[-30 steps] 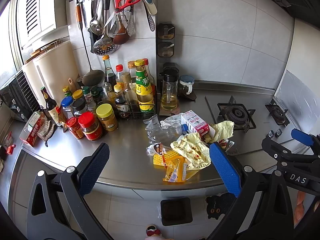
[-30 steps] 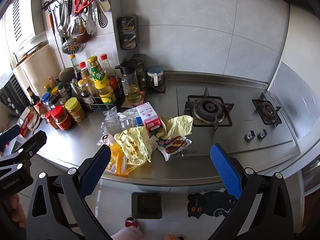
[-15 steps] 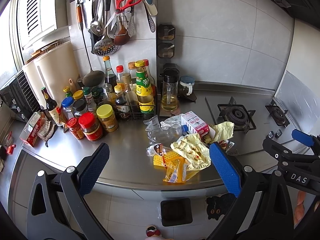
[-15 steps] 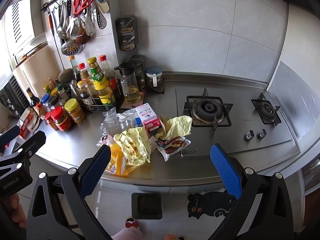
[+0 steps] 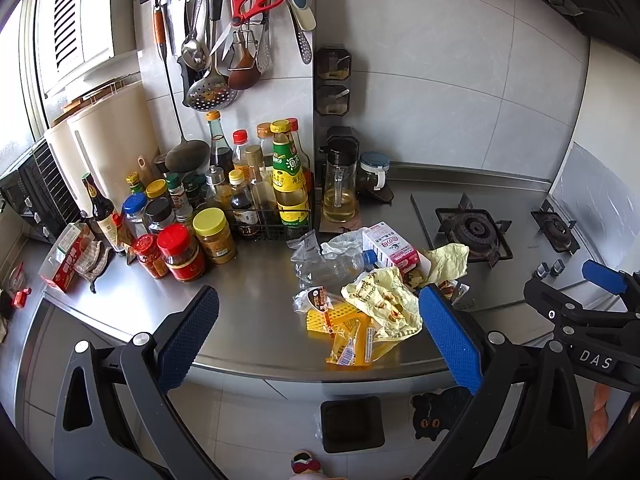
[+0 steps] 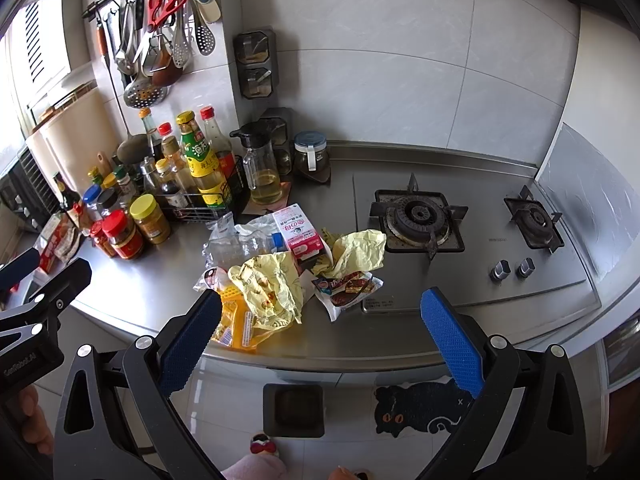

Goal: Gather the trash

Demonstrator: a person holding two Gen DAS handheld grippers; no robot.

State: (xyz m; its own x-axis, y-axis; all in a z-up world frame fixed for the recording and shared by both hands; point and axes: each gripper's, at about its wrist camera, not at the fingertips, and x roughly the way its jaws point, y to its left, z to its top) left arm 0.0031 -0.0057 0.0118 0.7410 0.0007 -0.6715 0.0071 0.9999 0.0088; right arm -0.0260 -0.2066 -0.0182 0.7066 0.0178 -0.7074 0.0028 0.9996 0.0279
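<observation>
A pile of trash lies near the front edge of the steel counter (image 5: 256,332): a pink milk carton (image 5: 390,246), a crushed clear bottle (image 5: 332,264), yellow wrappers (image 5: 380,304), an orange packet (image 5: 352,344), and a chocolate snack wrapper (image 6: 346,286). A black bin (image 5: 352,424) stands on the floor below; it also shows in the right wrist view (image 6: 293,408). My left gripper (image 5: 316,336) is open and empty, held in front of the counter edge. My right gripper (image 6: 320,340) is open and empty, also short of the pile.
Sauce bottles and jars (image 5: 224,204) crowd the counter's left back. An oil jug (image 5: 338,188) stands behind the trash. A gas hob (image 6: 416,220) lies to the right. Utensils (image 5: 236,40) hang on the wall. A cat mat (image 6: 420,408) lies on the floor.
Both views have crept slightly closer to the counter. Both grippers stay open and empty.
</observation>
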